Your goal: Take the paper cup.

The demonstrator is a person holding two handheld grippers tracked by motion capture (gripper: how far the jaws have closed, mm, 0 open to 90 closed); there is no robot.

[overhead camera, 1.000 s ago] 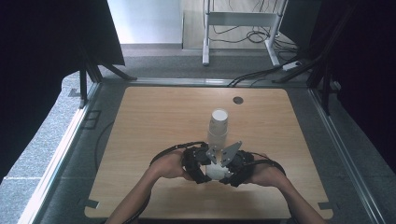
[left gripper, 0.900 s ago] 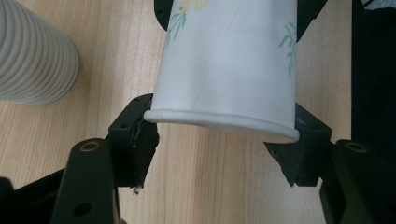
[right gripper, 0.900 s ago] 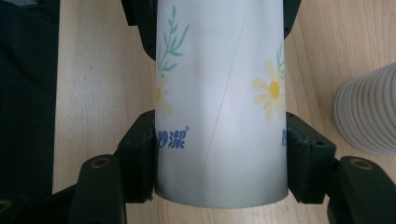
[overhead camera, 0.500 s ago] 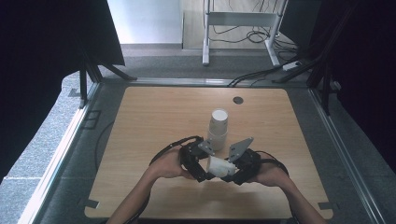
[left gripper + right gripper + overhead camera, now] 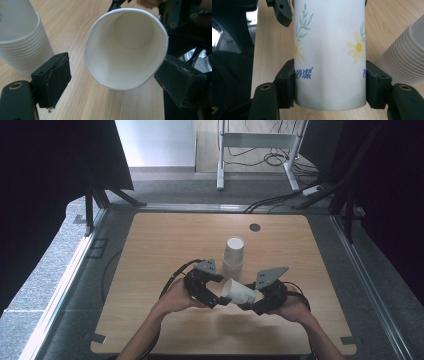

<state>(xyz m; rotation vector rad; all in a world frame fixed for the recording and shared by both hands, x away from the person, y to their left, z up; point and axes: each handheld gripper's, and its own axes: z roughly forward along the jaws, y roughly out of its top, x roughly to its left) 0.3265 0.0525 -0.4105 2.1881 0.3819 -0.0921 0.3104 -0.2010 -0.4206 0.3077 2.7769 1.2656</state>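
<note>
Single paper cup [image 5: 329, 57] is clamped near its base by right gripper [image 5: 329, 85]; left gripper [image 5: 112, 82], jaws just opened, is kept clear of the rim while the cup is drawn from the cup stack [image 5: 233, 254]

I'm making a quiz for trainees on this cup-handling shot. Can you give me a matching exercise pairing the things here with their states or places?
Column one:
1. single paper cup
2. stack of paper cups
3. left gripper
4. right gripper

Column two:
A. jaws apart, either side of the cup's rim, just been opening
B. stands upside down on the wooden table
C. lies sideways above the table, held near its base
D. shut on a flower-printed cup

Pairs: 1-C, 2-B, 3-A, 4-D
</note>
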